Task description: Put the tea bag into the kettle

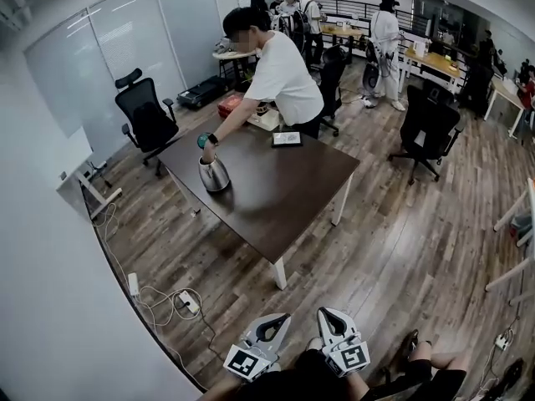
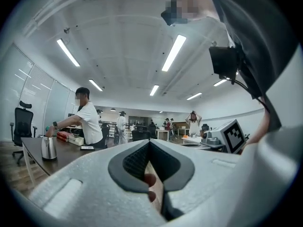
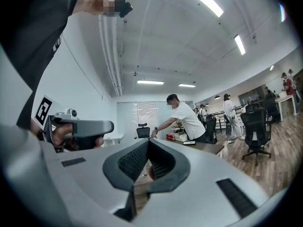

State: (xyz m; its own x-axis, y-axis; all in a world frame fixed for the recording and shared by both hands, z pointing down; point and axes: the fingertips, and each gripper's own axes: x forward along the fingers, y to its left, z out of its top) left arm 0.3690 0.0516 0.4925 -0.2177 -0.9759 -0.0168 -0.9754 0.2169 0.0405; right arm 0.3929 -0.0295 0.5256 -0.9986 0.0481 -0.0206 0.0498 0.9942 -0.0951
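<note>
Nearest the camera, the white plastic left gripper (image 1: 276, 322) and its twin, the right gripper (image 1: 328, 317), are held low against the wearer's body, side by side. Both sets of jaws meet at the tips with nothing clamped between them. They stand over the grey-brown plank floor (image 1: 393, 249), well apart from the work.

Beyond that stretch of floor is the dark brown rectangular table (image 1: 284, 190), and near its left edge stands the rounded, polished steel kettle (image 1: 214, 175), upright. A person in a white T-shirt (image 1: 284, 78) leans over the table's far side with one hand on the kettle's top, so whether the mouth is uncovered cannot be told. At the far end lie a red box (image 1: 230, 104) and a white box (image 1: 267, 119). The tea bag cannot be picked out in any view; it may be among those boxes.

The step in hand appears to be the approach, with the task itself unstarted. To do it well, the wearer should:

- wait until the other person's hand is clear of the kettle;
- find the tea bag before committing either gripper;
- open one pair of jaws only when close, then pinch the bag lightly by its top;
- keep the other gripper free to steady the kettle.
</note>
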